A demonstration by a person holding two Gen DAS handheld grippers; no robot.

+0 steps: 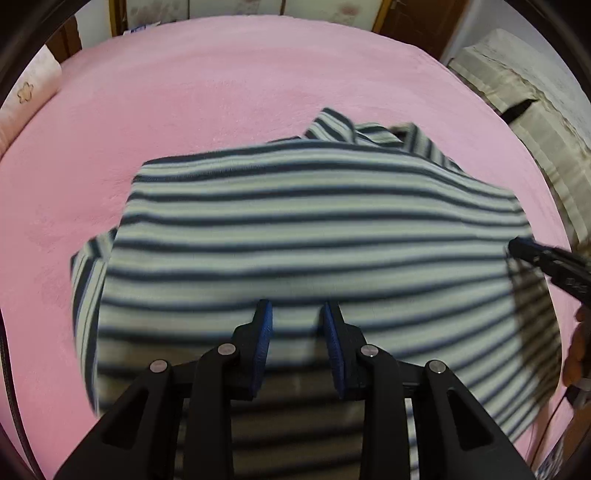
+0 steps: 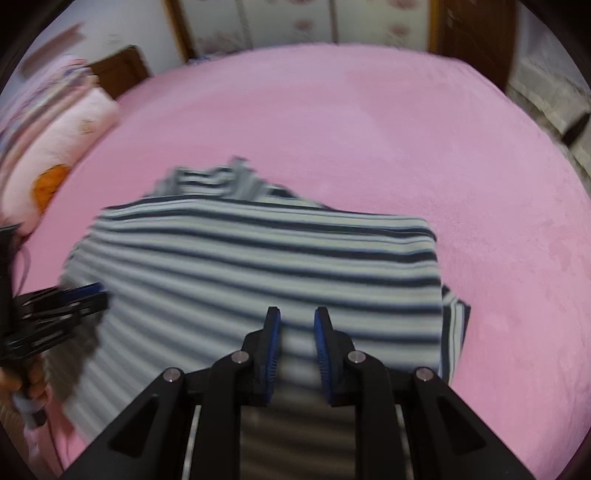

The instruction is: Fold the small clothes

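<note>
A pink plush bed cover (image 1: 229, 92) fills both views and runs out ahead of the fingers to wooden furniture (image 2: 472, 40) and floral-patterned panels (image 2: 291, 26) at the far edge of the room.

The striped shirt (image 1: 295, 236) lies on this cover directly ahead of and beneath both grippers, in navy, pale blue and cream bands running crosswise to the fingers. Its far end is bunched into a crumpled collar or sleeve; the near part is blurred and drapes under the tools.

The left gripper (image 1: 297, 314) hangs over the shirt's near edge with its blue pads (image 1: 264, 332) apart, a gap of cloth showing between them, nothing pinched. The right gripper (image 2: 297, 321) sits likewise, its fingers spread over the stripes, gripping nothing.

A pink pillow (image 2: 70, 125) with an orange print lies far to the left of the right fingers; a beige quilted bag (image 1: 517, 88) sits beyond the bed to the right of the left fingers.
</note>
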